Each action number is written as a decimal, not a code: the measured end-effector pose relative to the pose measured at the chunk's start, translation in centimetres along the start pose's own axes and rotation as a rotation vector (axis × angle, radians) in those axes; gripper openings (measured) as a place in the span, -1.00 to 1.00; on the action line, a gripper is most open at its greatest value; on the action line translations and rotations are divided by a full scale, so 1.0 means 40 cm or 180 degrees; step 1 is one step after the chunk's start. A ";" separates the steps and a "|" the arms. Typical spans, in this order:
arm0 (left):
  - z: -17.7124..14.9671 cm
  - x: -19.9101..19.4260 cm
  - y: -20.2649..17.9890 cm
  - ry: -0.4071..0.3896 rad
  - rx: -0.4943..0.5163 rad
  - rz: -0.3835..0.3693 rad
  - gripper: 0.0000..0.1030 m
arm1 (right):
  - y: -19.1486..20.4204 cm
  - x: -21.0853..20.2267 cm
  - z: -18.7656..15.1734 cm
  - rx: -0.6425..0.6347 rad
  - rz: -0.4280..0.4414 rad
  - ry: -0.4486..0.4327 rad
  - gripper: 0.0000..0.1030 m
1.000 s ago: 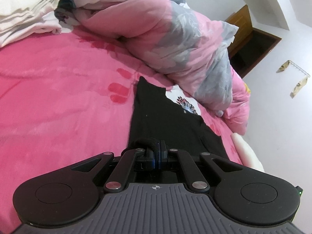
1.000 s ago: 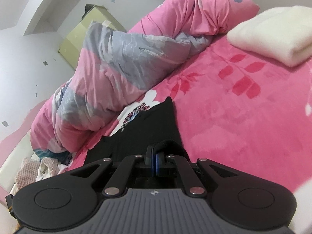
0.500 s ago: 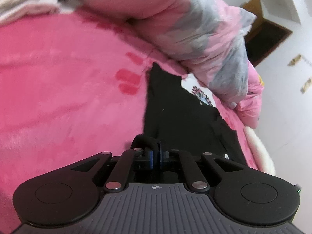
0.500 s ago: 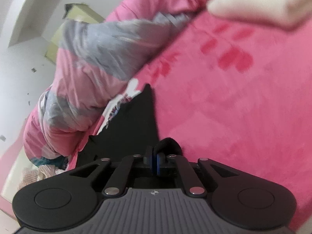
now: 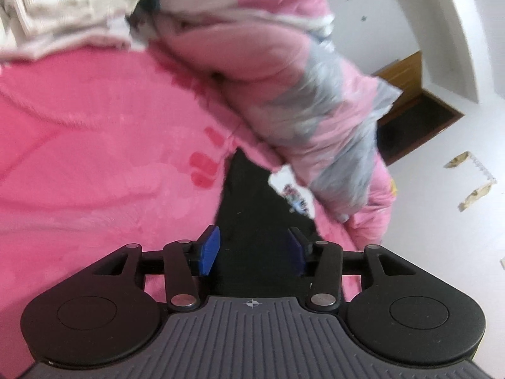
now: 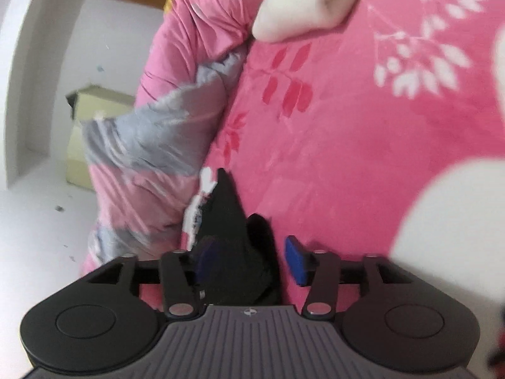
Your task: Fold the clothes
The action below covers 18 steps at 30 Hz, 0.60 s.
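Both grippers have just been opening: left gripper [image 5: 252, 249] and right gripper [image 6: 249, 260] sit half-wide over the black garment [image 5: 252, 208], lying loose between their fingers on the pink bedspread [image 5: 94, 158], beside the rolled quilt [image 5: 315, 101].

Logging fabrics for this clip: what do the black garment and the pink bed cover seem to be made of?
Black garment: looks like thin, matte knit cloth, perhaps cotton jersey; it lies limp and flat, with a printed patch near one edge. Blur leaves the weave unclear.
Pink bed cover: looks like plush fleece or velvet; it has a soft nap with a faint sheen and a printed leaf pattern.
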<state>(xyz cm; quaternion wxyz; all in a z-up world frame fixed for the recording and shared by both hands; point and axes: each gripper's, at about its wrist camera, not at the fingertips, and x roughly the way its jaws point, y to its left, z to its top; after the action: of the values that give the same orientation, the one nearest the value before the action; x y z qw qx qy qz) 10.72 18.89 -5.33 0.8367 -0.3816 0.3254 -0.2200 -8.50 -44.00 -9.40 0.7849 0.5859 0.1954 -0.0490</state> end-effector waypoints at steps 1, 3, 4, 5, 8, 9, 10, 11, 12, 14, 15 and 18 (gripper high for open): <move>-0.004 -0.020 -0.011 -0.0016 0.0021 -0.0022 -0.10 | -0.001 -0.014 -0.009 0.0042 0.0036 -0.0004 0.17; -0.016 -0.057 -0.035 -0.0029 0.0068 -0.0060 -0.09 | -0.008 -0.040 -0.034 0.0100 0.0120 0.0029 0.18; -0.024 -0.073 -0.044 -0.0027 0.0086 -0.0060 -0.08 | -0.012 -0.053 -0.046 0.0129 0.0162 0.0047 0.19; -0.034 -0.089 -0.051 -0.0029 0.0102 -0.0050 -0.06 | -0.018 -0.064 -0.058 0.0148 0.0203 0.0067 0.21; -0.062 -0.134 -0.059 -0.0047 0.0078 0.0011 -0.05 | -0.029 -0.073 -0.089 0.0176 0.0243 0.0174 0.21; -0.071 -0.148 -0.058 -0.0051 0.0048 0.0022 -0.05 | -0.031 -0.072 -0.098 0.0178 0.0252 0.0214 0.21; -0.079 -0.162 -0.058 -0.0066 0.0026 0.0041 -0.06 | -0.031 -0.074 -0.104 0.0190 0.0267 0.0217 0.21; -0.088 -0.177 -0.059 -0.0092 0.0012 0.0068 -0.06 | -0.029 -0.073 -0.110 0.0218 0.0307 0.0231 0.21; -0.098 -0.190 -0.060 -0.0117 0.0006 0.0096 -0.06 | -0.027 -0.072 -0.116 0.0248 0.0349 0.0246 0.21; -0.119 -0.205 -0.058 -0.0108 -0.0009 0.0115 -0.06 | -0.024 -0.069 -0.131 0.0313 0.0453 0.0298 0.21; -0.130 -0.209 -0.055 -0.0095 -0.0024 0.0107 -0.06 | -0.019 -0.065 -0.140 0.0317 0.0493 0.0343 0.22; -0.162 -0.191 -0.040 -0.0012 -0.0111 0.0037 -0.05 | -0.009 -0.058 -0.169 0.0314 0.0495 0.0435 0.22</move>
<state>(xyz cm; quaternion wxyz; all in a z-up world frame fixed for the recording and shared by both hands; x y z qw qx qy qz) 0.64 19.40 -4.42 0.8318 -0.3947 0.3298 -0.2087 -12.42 -38.11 -10.47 0.7414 0.6392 0.1998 0.0425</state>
